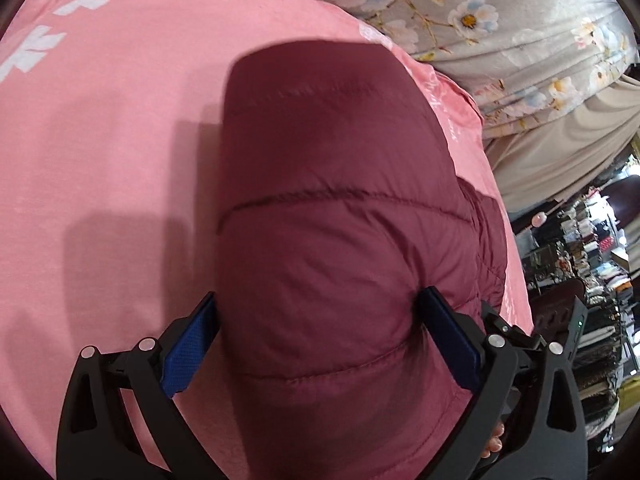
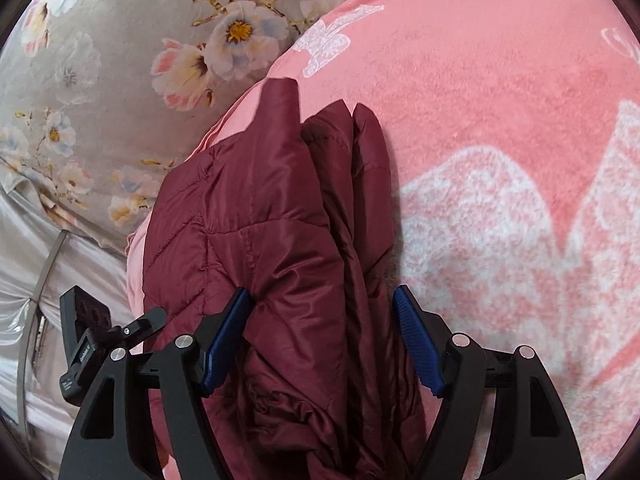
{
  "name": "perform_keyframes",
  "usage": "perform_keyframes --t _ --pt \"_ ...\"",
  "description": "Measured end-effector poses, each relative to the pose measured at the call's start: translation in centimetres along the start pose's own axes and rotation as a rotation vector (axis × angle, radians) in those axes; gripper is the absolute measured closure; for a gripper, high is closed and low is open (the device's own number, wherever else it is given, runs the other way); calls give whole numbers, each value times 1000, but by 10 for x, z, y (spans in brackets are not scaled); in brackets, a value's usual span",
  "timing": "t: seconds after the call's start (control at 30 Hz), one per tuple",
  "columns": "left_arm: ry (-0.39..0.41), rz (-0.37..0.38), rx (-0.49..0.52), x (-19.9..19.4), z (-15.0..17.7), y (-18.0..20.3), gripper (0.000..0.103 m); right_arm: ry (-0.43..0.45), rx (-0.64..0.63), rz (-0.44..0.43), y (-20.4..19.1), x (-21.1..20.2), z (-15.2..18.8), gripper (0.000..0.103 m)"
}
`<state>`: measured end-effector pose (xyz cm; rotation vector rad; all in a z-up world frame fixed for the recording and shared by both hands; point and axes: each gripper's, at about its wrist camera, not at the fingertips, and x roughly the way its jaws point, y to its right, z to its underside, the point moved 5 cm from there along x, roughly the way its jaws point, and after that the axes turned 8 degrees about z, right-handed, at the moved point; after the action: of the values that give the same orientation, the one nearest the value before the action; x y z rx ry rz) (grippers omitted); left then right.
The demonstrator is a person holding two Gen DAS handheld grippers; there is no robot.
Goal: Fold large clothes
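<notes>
Straddling the maroon jacket (image 1: 340, 220), left gripper (image 1: 320, 340) angled down, fingers (image 1: 188, 344) spread

A pink blanket (image 1: 120, 140) with white flower and butterfly prints covers the bed. Beside it lies a grey floral quilt (image 2: 100, 80) scattered with pale blossoms, above beige bedding (image 1: 560, 152). Past the bed's edge stand cluttered shelves (image 1: 592, 264) of stacked goods, too blurred and small to identify.

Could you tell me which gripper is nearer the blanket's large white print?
Right. The right gripper straddles the jacket beside the print; the left gripper shows only plain pink nearby.
</notes>
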<state>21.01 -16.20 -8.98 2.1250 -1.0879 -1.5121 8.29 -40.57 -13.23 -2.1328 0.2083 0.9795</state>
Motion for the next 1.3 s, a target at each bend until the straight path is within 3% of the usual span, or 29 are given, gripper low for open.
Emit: perform_keyframes --t 0.13,0.23,0.33,0.4,0.5,0.57,0.7,1.03,1.3 --pt "-17 40 -18 12 2 -1 5 5 -11 -17 -1 3 1 32" --pt "-17 48 -2 13 1 1 8 -6 -18 -41 -6 8 1 40" --pt "-11 37 30 9 0 7 20 -3 -34 -57 -12 9 2 53" --pt "-3 32 62 5 -1 12 33 21 -65 -44 -19 4 3 67" --pt "13 20 128 -4 -2 24 48 81 -111 -21 -33 -8 5 79" --pt "30 3 190 -12 -2 37 54 112 -133 -11 -44 -16 6 82" --pt "87 -32 297 -34 -2 63 60 194 -183 6 -68 -42 5 84" --pt "276 -37 482 -117 -10 121 60 420 -324 34 -138 -119 -7 84" --pt "395 -53 567 -167 -17 146 60 513 -389 9 -178 -151 -7 84"
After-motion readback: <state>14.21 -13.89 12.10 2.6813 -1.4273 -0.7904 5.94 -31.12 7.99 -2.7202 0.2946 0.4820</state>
